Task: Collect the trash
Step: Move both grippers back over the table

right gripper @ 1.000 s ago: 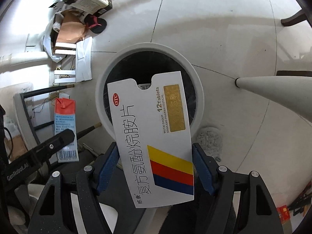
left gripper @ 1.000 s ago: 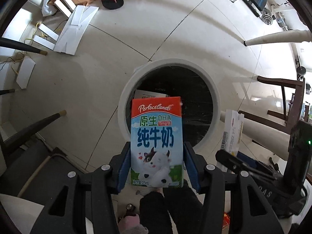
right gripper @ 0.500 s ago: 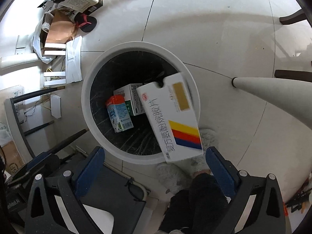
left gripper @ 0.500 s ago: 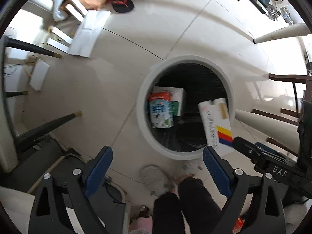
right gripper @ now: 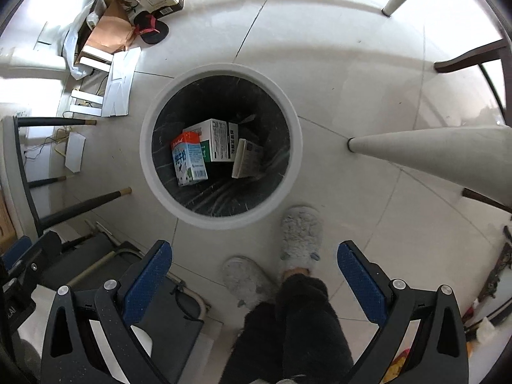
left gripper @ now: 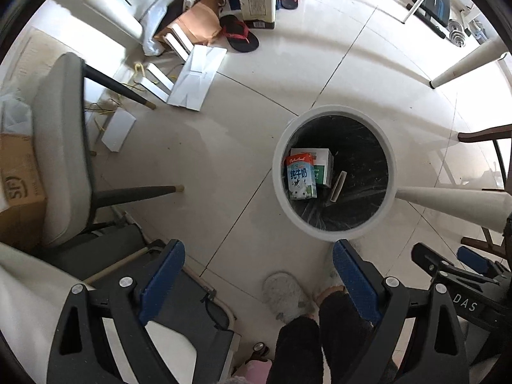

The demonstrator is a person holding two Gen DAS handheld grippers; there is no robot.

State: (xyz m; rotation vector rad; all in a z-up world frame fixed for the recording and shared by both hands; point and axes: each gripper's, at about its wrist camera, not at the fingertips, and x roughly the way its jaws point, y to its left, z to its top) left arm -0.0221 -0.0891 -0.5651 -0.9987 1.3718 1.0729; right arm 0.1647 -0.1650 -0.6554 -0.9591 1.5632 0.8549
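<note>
- The left gripper [left gripper: 257, 268] hangs above the floor beside the trash bin [left gripper: 392, 160], its blue-padded fingers [left gripper: 164, 270] released and spread wide with nothing between them.
- The right gripper [right gripper: 254, 272] is just as slack, fingers [right gripper: 148, 275] apart and bare, pointing down near the bin's [right gripper: 296, 128] rim.
- The milk carton [right gripper: 188, 159] lies at the bottom of the bin against a green-and-white box [right gripper: 217, 139]; the flat tablet box [right gripper: 246, 158] leans on edge beside them.
- Both drops look done, so the likely next job is finding more litter.
- Risk: the person's slippered feet [right gripper: 300, 233] stand just beside the bin, so a careless step could knock it and spill the contents.
- Risk: chair legs [left gripper: 137, 192] and a pale table leg [right gripper: 425, 144] crowd the area; a swinging gripper could catch on them.
- Risk: loose paper [left gripper: 196, 78] and cords lie on the floor nearby; thin, flat sheets may slip from the fingers.
</note>
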